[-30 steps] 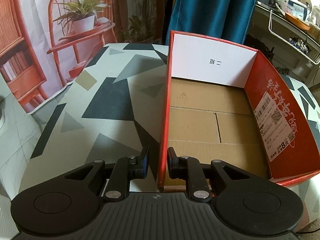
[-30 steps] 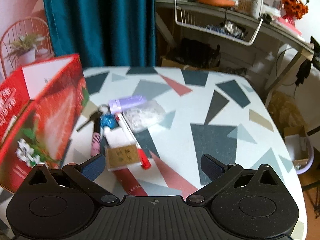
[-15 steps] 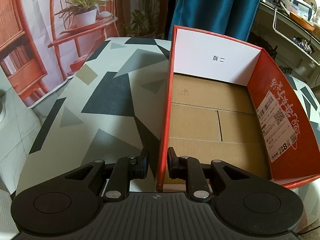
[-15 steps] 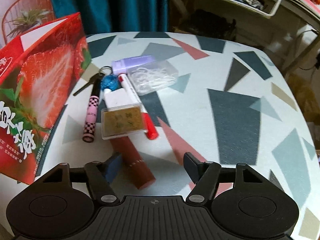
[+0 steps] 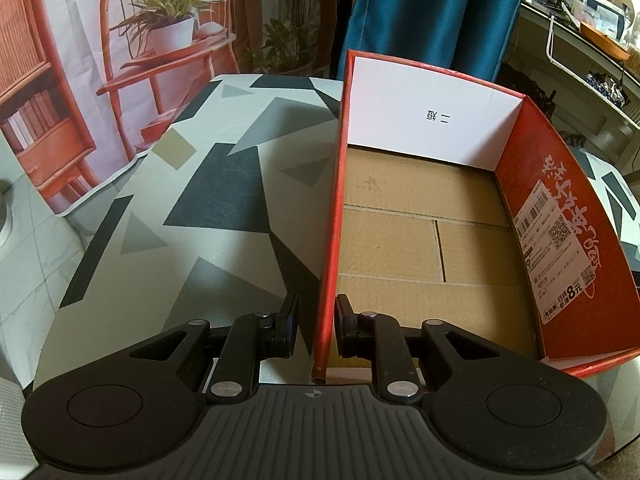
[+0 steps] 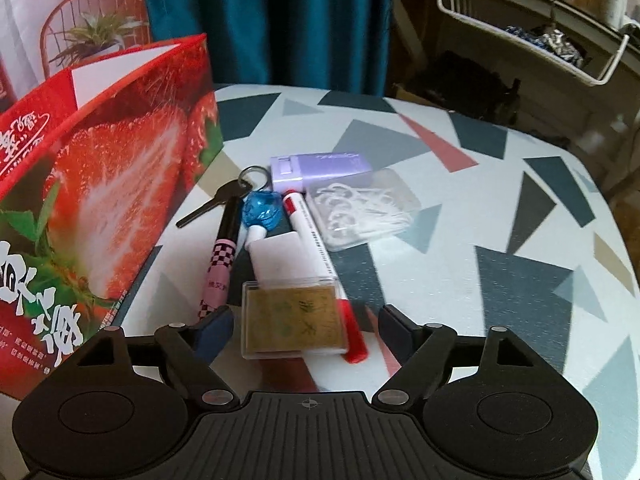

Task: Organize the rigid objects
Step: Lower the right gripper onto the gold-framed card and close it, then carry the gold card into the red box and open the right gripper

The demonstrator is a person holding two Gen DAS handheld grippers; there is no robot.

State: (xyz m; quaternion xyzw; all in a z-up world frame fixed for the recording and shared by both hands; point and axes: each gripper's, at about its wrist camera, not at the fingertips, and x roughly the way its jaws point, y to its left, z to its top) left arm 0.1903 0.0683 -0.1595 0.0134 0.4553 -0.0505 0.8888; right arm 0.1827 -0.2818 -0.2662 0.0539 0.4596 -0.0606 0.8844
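My left gripper point(image 5: 316, 328) is shut on the left wall of a red cardboard box point(image 5: 334, 216), whose brown floor is empty. In the right wrist view the same box point(image 6: 100, 200), printed with strawberries, stands at the left. Beside it lies a cluster: a clear case with a gold card point(image 6: 294, 322), a red-capped marker point(image 6: 320, 264), a pink checkered pen point(image 6: 222, 264), a key with a blue charm point(image 6: 260, 212), a purple case point(image 6: 320, 166) and a clear box of white pieces point(image 6: 360, 212). My right gripper point(image 6: 306, 326) is open, its fingers either side of the gold card case.
The table point(image 6: 500, 280) has a cloth of grey, dark and red triangles. A teal curtain point(image 6: 280, 20) hangs behind it. A wire shelf point(image 6: 540, 40) with clutter stands at the back right. A printed backdrop of an orange chair and plant point(image 5: 160, 48) is at the left.
My right gripper has moved forward and down over the cluster; the gold card case now lies between its fingers. The left gripper has stayed shut on the box wall.
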